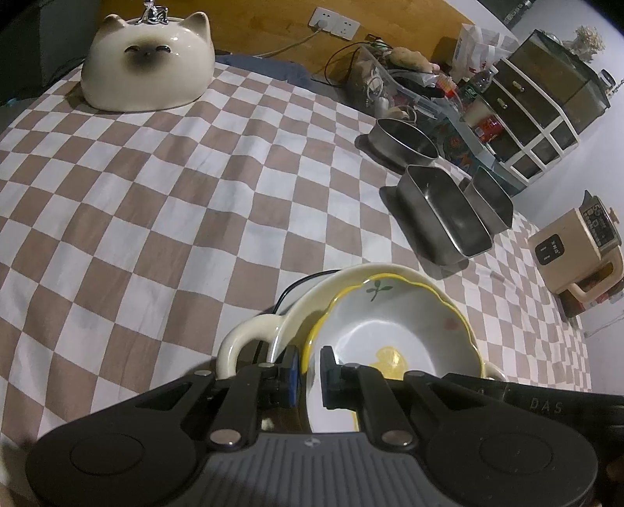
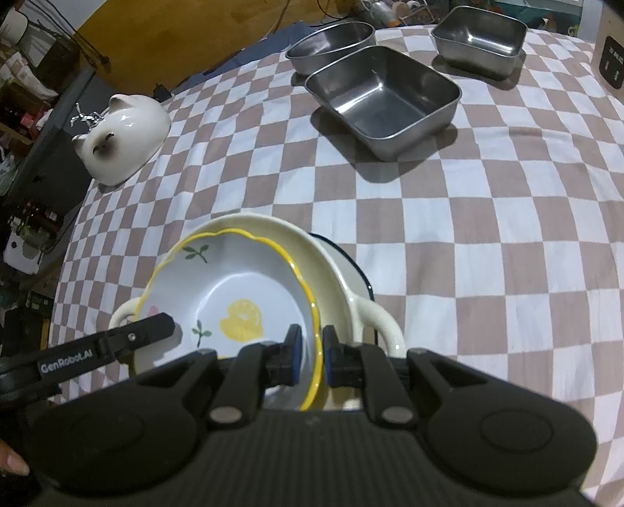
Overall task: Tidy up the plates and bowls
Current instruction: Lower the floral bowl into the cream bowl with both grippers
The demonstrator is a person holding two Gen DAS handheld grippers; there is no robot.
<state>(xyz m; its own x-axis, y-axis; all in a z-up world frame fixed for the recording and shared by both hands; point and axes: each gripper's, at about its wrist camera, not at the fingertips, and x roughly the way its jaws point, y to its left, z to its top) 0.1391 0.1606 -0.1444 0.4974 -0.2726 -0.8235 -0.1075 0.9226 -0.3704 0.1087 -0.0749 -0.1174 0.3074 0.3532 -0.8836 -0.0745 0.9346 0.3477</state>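
A white bowl with a yellow wavy rim and lemon print (image 1: pixel 386 335) (image 2: pixel 238 296) sits inside a cream two-handled bowl (image 1: pixel 249 335) (image 2: pixel 343 280), which rests on a white dish with a dark rim (image 2: pixel 351 265). My left gripper (image 1: pixel 310 370) is shut on the yellow-rimmed bowl's near edge. My right gripper (image 2: pixel 311 357) is shut on the same bowl's opposite edge. The left gripper's finger (image 2: pixel 132 331) shows in the right wrist view.
Three steel containers (image 2: pixel 382 97) (image 2: pixel 331 43) (image 2: pixel 479 35) stand at the far side of the checkered cloth (image 1: pixel 156 195). A cat-shaped ceramic bowl (image 1: pixel 148 62) (image 2: pixel 121 136) lies upside down at the back left. Clutter, drawers and a kettle (image 1: pixel 577 249) line the right edge.
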